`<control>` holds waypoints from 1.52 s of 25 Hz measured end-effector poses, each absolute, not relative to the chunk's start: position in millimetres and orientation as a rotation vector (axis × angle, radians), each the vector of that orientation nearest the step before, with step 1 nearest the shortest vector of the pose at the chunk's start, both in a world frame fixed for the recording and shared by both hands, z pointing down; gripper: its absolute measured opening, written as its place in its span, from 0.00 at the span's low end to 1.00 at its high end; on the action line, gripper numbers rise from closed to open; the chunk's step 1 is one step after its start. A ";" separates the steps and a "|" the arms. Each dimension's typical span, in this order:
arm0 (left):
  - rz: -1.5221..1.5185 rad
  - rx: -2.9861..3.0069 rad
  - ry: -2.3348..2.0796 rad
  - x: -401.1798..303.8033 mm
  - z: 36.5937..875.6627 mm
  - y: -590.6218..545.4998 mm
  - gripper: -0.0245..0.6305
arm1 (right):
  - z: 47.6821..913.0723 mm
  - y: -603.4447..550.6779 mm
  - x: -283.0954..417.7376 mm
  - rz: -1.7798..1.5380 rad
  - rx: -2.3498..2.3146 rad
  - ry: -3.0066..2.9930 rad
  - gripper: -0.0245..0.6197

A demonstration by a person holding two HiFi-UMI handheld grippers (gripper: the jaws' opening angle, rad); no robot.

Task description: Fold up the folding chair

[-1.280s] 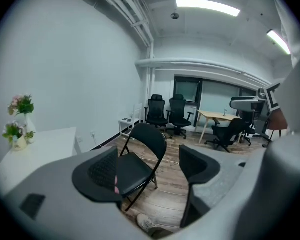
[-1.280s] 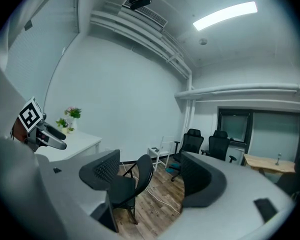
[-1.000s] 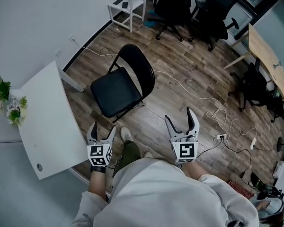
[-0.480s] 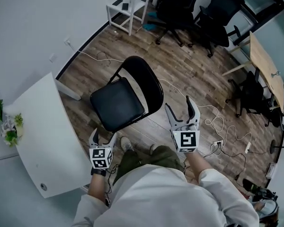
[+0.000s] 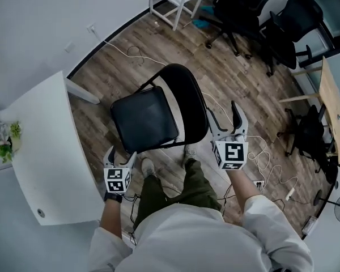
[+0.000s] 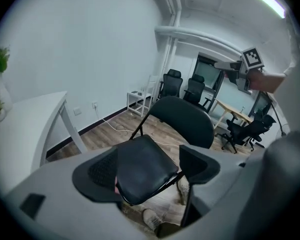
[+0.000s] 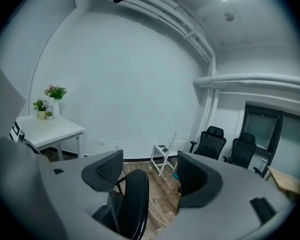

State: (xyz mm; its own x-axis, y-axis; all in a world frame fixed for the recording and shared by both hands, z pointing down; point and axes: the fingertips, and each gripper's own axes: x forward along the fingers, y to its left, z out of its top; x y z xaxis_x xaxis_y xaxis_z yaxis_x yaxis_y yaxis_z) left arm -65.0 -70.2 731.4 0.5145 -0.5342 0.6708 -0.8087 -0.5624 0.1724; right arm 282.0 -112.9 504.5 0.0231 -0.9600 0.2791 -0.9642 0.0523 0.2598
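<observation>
Unfolded folding chair (image 5: pixel 144 120) flanked for folding: left gripper (image 5: pixel 120 153) 7 o'clock, right gripper (image 5: pixel 222 111) 3 o'clock, jaws apart, empty, right's just narrowing.

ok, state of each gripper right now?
Left gripper: open, holding nothing.
Right gripper: open, jaws just been closing slightly; chair backrest seen between them, not gripped.

From above, the folding chair (image 5: pixel 144 120) hides most of its own legs, and the left edge cuts the plant (image 5: pixel 4 141). My right gripper (image 7: pixel 150 170) covers the chair's lower half in its own view.
</observation>
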 end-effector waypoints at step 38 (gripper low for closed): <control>0.147 1.408 -0.536 -98.4 1196.7 -122.3 0.70 | 809.1 -339.9 275.1 1.247 1.059 -2.040 0.23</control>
